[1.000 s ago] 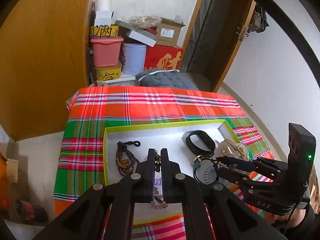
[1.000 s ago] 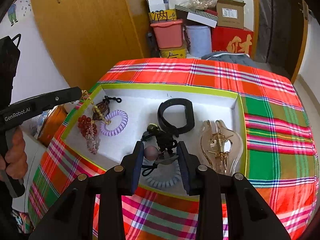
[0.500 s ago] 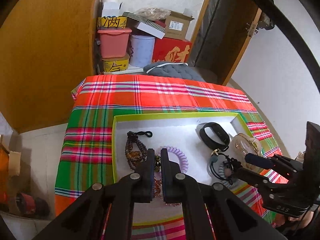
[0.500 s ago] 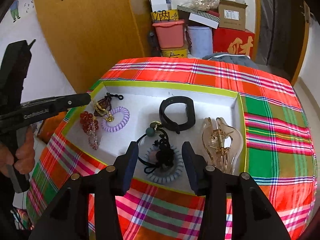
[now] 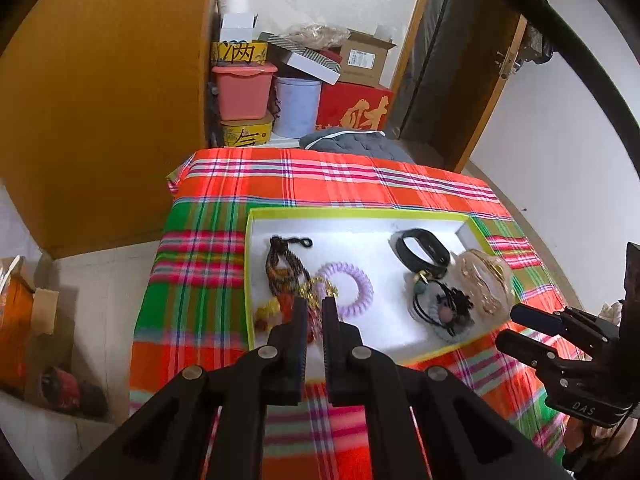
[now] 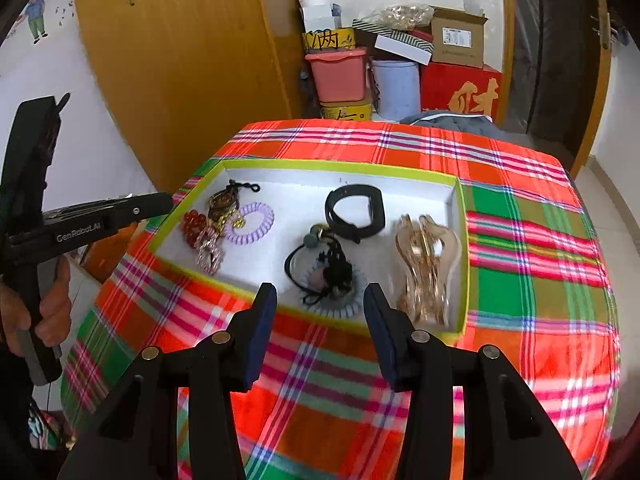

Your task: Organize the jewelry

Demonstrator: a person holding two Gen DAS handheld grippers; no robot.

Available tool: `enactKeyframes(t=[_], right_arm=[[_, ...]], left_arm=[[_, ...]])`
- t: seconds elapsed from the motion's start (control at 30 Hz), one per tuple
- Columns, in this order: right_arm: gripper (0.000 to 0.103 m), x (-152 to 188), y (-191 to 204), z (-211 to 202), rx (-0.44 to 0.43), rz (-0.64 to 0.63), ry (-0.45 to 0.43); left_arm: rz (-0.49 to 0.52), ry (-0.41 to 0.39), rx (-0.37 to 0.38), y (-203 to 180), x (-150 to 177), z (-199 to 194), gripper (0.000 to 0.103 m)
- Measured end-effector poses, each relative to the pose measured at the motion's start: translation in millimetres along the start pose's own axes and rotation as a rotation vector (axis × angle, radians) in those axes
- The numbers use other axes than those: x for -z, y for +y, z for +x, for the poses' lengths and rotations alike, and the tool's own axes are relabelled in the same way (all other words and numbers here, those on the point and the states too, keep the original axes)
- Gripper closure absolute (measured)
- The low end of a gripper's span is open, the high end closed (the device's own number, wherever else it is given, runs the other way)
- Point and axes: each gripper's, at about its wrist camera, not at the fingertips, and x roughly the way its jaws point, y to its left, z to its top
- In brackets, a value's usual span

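On the plaid tablecloth (image 6: pixel 532 248), green-rimmed tray (image 6: pixel 461 196) holding purple coil tie (image 6: pixel 252 225), black band (image 6: pixel 356 210), gold claw clip (image 6: pixel 426 268), your right gripper (image 6: pixel 320 300) spread wide and empty, your left gripper (image 5: pixel 315 306) nearly closed, contents of grip unclear.

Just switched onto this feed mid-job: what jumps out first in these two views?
The loud red, green and pink plaid cloth covering the table, with a white tray edged in lime green sitting on it. Inside the tray, a lilac spiral hair tie lies at its left end, a black band mid-tray, and a gold translucent hair claw at its right end. The right gripper hangs open at the tray's near edge.
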Motion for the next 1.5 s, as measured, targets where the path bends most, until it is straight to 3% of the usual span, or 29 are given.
enactKeyframes(t=[0.2,0.97,1.5], right_arm=[[0.057,21.1,8.0,-24.7,0.011,-0.003,0.011],[0.056,88.6,41.5,-118.5,0.058,-0.041,-0.014],[0.055,101.2,49.3,-124.2,0.054,-0.058,-0.003]], left_arm=[[0.001,-0.02,-0.012,-14.7,24.7,-31.7,0.074],[-0.018,-0.013,-0.054,-57.5,122.6,-124.4,0.073],[-0.046,0.021,-0.027,-58.5,138.8,-124.8,0.073]])
